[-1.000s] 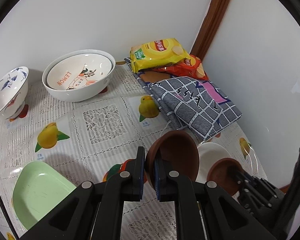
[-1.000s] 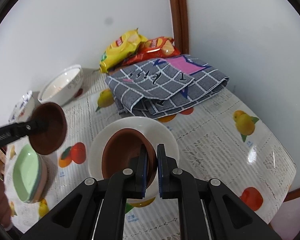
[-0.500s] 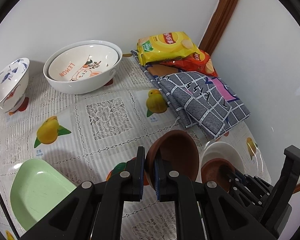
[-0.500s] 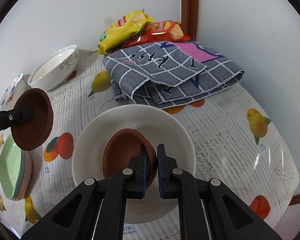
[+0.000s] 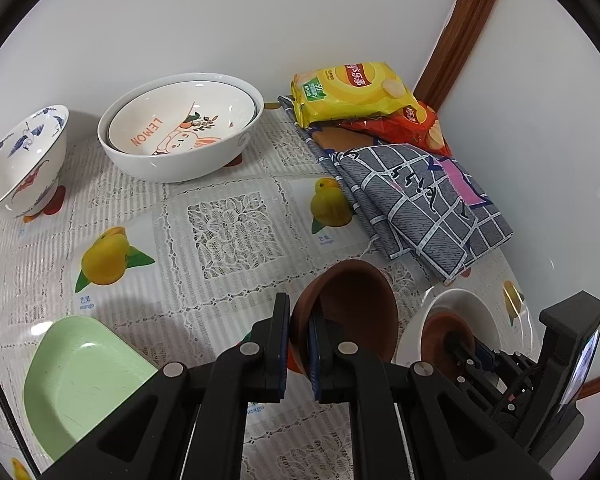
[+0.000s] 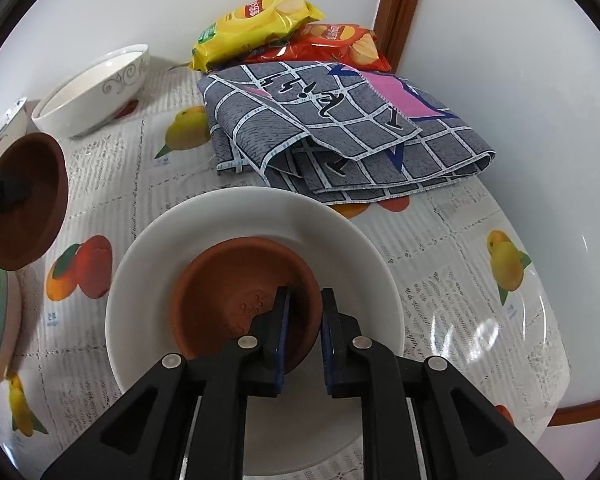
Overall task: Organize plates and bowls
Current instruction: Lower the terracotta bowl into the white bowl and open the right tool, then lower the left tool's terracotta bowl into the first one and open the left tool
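Observation:
My left gripper (image 5: 299, 340) is shut on the rim of a brown clay bowl (image 5: 352, 308) and holds it tilted above the table; it also shows at the left of the right wrist view (image 6: 24, 204). A second brown clay bowl (image 6: 236, 300) rests in the white plate (image 6: 340, 236). My right gripper (image 6: 304, 328) straddles that bowl's rim with its jaws slightly apart, open. In the left wrist view the plate (image 5: 484, 308) and this bowl (image 5: 440, 332) lie at the lower right.
A large white bowl (image 5: 180, 160) with a "LEMON" dish (image 5: 172, 124) nested inside stands at the back. A blue-patterned bowl (image 5: 20, 168) is at the left. Green dishes (image 5: 80, 384) sit front left. A folded checked cloth (image 6: 340, 128) and chip bags (image 6: 260, 20) fill the corner.
My right gripper lowered its brown bowl into the white plate and its jaws have parted from the rim. My left gripper still holds the other brown bowl, shifted slightly.

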`<control>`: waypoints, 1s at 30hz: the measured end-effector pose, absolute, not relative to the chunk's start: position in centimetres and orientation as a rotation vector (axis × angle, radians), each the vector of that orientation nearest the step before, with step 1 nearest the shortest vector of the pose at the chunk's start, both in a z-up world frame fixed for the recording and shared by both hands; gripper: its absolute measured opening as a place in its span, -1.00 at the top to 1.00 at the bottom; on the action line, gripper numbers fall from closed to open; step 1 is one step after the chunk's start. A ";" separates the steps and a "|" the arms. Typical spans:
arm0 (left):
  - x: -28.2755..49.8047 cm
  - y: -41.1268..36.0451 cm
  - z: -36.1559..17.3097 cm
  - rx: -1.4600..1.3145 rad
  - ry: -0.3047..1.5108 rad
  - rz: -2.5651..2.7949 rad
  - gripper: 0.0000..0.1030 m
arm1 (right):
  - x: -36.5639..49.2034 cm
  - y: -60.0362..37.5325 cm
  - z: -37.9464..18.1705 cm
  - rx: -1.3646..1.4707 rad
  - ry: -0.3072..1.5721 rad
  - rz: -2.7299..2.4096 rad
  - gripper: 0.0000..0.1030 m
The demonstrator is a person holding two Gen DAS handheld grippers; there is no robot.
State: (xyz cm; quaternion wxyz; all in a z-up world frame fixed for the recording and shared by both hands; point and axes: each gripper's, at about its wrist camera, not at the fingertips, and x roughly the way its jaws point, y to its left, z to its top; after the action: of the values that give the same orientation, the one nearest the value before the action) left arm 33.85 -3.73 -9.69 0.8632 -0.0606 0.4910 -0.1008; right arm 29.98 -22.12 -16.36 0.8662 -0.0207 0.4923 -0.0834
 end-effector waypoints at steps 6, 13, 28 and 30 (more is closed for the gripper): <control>33.8 -3.8 -9.7 -0.126 1.028 -0.216 0.84 | 30.1 -21.7 -16.5 -0.073 1.029 -0.216 0.72; 33.5 -4.0 -9.1 -0.123 1.015 -0.234 0.84 | 29.4 -22.4 -15.8 -0.021 1.008 -0.179 0.56; 30.3 -9.1 -8.1 -0.082 0.985 -0.321 0.84 | 22.1 -28.3 -9.2 0.078 0.816 -0.173 0.22; 30.0 -10.2 -8.5 -0.085 1.002 -0.335 0.84 | 21.1 -29.6 -9.2 0.085 0.815 -0.190 0.22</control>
State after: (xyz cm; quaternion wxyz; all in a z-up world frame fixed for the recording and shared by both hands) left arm 30.04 -10.24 -8.48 0.8627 -0.0406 0.4781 -0.1597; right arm 21.09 -29.59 -9.20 0.9128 0.0414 0.3956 -0.0924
